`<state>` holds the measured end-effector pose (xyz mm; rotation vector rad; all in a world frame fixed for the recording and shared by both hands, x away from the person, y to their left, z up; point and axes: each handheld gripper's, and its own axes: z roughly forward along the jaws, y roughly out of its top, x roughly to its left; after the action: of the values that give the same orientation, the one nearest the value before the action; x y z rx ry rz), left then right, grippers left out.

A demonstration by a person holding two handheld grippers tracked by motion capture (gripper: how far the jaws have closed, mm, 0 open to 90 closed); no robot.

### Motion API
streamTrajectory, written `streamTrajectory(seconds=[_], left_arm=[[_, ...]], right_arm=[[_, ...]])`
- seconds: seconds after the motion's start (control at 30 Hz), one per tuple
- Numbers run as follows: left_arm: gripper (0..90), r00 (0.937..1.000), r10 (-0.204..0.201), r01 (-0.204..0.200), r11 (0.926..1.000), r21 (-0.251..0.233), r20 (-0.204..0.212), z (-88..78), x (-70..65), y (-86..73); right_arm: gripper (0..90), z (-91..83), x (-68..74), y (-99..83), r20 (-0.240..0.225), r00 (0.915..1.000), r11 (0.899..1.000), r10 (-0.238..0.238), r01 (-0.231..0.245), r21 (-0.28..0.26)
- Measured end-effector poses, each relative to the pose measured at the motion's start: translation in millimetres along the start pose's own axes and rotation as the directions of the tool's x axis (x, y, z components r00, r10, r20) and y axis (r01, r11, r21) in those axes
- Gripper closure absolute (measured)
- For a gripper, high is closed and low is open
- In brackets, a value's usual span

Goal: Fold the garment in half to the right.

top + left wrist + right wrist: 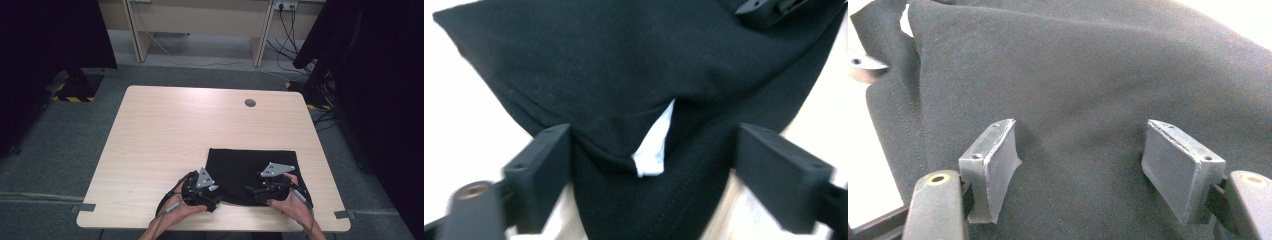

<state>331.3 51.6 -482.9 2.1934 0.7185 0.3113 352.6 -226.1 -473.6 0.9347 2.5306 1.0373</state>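
A black cloth point(255, 167), apparently a folded garment, lies flat on the table point(165, 130) near its front edge. The left tool point(212, 200) sits at the cloth's near left corner with its jaws apart, the corner's hem lying between them but not pinched; just ahead of this tool a small white tag point(654, 145) pokes out from a fold. The right tool point(252, 192) rests over the cloth's near right part, its jaws also apart, with plain fabric spread between and beyond them. The cloth looks soft, light and limp, so it will likely sag and slip if taken by a single layer. The stitched hem at the corner in front of the left tool seems the firmest place to grip.
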Motion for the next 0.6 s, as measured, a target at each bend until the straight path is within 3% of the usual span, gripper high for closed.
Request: streamTrajectory(seconds=[0.13, 0.27, 0.4, 0.6], left_arm=[[43.4, 1.0, 0.0, 0.0, 0.9996, -0.029, 0.002, -0.6, 0.8, 1.0], [63.0, 1.0, 0.0, 0.0, 0.9992, -0.039, 0.002, 0.7, -2.1, 2.5], [70.7, 1.0, -0.004, 0.004, 0.9992, -0.041, -0.006, 1.5, -5.6, 3.2], [71.3, 0.9998, 0.01, -0.01, 0.9991, -0.041, 0.015, 2.0, -11.7, 3.5]], right_arm=[[30.7, 0.0, 0.1, 0.0, -0.005, 1.0, 1.0, -0.001, 0.001, 0.0], [30.7, 0.1, -0.1, -0.3, -0.007, 1.0, 1.0, -0.003, 0.003, -0.003], [30.8, -0.6, -0.4, -1.0, -0.009, 1.0, 1.0, -0.004, 0.004, -0.005], [31.1, -7.5, -1.4, -5.1, 0.002, 1.0, 1.0, 0.007, -0.007, 0.016]])
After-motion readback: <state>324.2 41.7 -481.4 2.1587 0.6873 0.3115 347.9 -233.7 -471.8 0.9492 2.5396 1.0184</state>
